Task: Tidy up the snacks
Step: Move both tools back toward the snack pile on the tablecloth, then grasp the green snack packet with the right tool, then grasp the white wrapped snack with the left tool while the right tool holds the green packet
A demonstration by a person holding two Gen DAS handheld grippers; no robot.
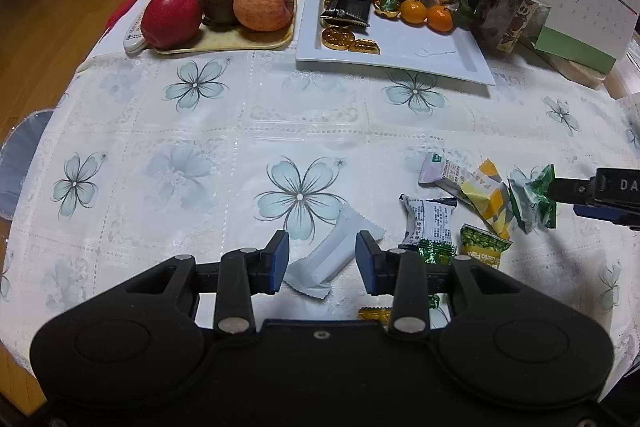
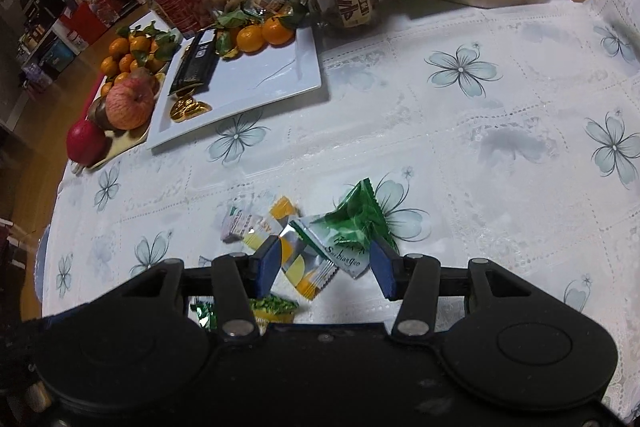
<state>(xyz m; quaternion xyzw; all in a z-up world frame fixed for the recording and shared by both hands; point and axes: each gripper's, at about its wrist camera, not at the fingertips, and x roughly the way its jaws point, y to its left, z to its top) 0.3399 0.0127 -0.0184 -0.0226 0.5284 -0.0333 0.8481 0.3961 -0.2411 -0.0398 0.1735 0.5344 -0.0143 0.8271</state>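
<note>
Left wrist view: left claw (image 1: 322, 265) open, pads either side of white snack packet (image 1: 334, 259) lying on desk (image 1: 240, 115), not pressing it; other wrapped snacks just right. Right wrist view: right claw (image 2: 324, 269) open over green packet (image 2: 352, 227) and yellow packet (image 2: 304, 267); white tray (image 2: 256, 83) far-left w/ choc bar.

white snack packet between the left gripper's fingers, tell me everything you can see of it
The white snack packet is a long, plain pillow-style wrapper, matte and unprinted on the side showing, with crimped zigzag ends. It lies flat and diagonal on the flowered tablecloth, between the open blue pads of the left gripper. Neither pad visibly presses it. It lies apart from the other sweets.
</note>
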